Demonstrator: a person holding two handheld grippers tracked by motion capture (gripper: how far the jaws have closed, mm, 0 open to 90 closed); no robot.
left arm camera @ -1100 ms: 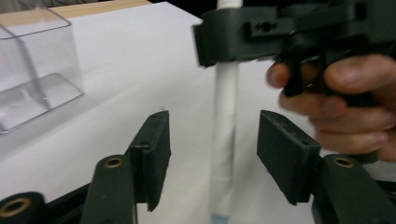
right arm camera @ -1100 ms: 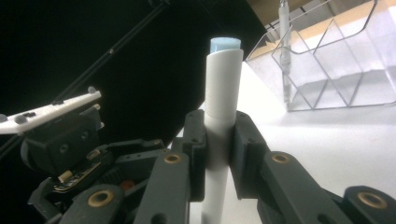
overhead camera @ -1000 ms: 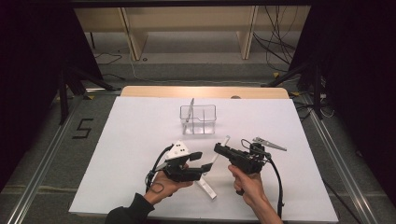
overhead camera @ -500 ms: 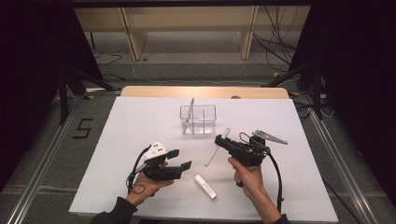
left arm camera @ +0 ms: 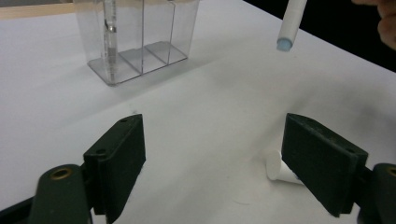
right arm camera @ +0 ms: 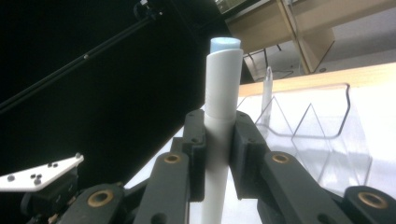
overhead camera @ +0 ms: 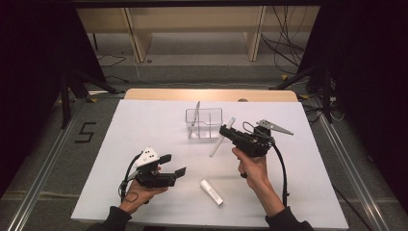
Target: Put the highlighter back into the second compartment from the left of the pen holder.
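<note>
- I am holding the right gripper (overhead camera: 226, 131) clamped on a marker (overhead camera: 220, 139), tilted, just right of the box (overhead camera: 204, 121).
- Left gripper (overhead camera: 174, 166) jaws have just been opening, nothing between; the cap (overhead camera: 211, 191) is lying near-right of it.

The left gripper (overhead camera: 175, 165) has let go of the cap (overhead camera: 211, 192), opened and drawn back leftward.

Lab recording bay: white-covered table (overhead camera: 144, 130), black curtains (overhead camera: 33, 72), floor rails (overhead camera: 38, 187), loose cables (overhead camera: 284, 29), taped floor number (overhead camera: 84, 132).
</note>
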